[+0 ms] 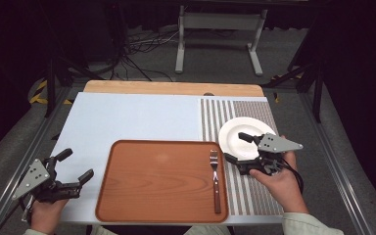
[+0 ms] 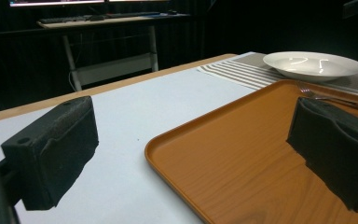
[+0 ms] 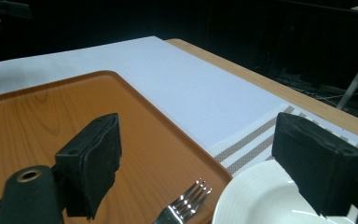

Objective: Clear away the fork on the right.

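Fork [image 1: 215, 179] lies along right side of orange tray [image 1: 152, 186], tines away from the person. Left gripper [image 1: 73, 165] sits left of tray over the surface [image 1: 127, 117], fingers spread, empty. Right gripper [image 1: 238, 148] fingers spread, empty, over near edge of white plate [image 1: 235, 129] on striped mat [image 1: 254, 191].

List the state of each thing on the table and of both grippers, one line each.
Tray: flat on the table, bare but for the fork.
Fork: lying at the tray's right edge, prongs pointing away from the person.
Plate: upright on the striped mat, empty.
Left gripper: open, holding nothing, left of the tray.
Right gripper: open, holding nothing, over the plate's near edge.
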`<state>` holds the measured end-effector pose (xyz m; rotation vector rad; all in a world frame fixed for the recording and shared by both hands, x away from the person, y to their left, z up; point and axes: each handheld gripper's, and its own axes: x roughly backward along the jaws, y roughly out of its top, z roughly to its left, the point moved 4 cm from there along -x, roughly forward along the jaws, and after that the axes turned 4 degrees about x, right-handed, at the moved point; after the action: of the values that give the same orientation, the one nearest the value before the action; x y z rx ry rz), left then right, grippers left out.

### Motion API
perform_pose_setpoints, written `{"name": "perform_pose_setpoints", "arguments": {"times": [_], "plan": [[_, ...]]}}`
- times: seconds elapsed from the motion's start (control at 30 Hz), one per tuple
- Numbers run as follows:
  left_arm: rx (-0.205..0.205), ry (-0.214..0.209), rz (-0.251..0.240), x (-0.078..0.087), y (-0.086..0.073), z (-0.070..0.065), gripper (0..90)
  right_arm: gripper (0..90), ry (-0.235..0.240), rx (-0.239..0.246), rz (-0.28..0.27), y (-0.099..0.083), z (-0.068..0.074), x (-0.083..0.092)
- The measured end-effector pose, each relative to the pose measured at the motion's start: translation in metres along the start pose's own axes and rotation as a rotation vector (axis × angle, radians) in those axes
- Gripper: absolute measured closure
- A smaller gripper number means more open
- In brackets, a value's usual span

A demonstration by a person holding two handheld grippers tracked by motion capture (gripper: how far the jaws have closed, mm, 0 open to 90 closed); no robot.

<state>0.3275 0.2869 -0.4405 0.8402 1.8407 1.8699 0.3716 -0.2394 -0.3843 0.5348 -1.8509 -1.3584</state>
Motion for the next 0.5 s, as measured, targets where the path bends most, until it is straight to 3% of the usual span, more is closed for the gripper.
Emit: {"name": "perform_pose_setpoints", "arguments": {"times": [0.5], "plan": [[-0.001, 0.002, 0.003, 0.0, 0.0, 0.0, 2.4, 15.4, -0.034, -0.043, -0.041, -0.03, -0.004, 0.019]]}}
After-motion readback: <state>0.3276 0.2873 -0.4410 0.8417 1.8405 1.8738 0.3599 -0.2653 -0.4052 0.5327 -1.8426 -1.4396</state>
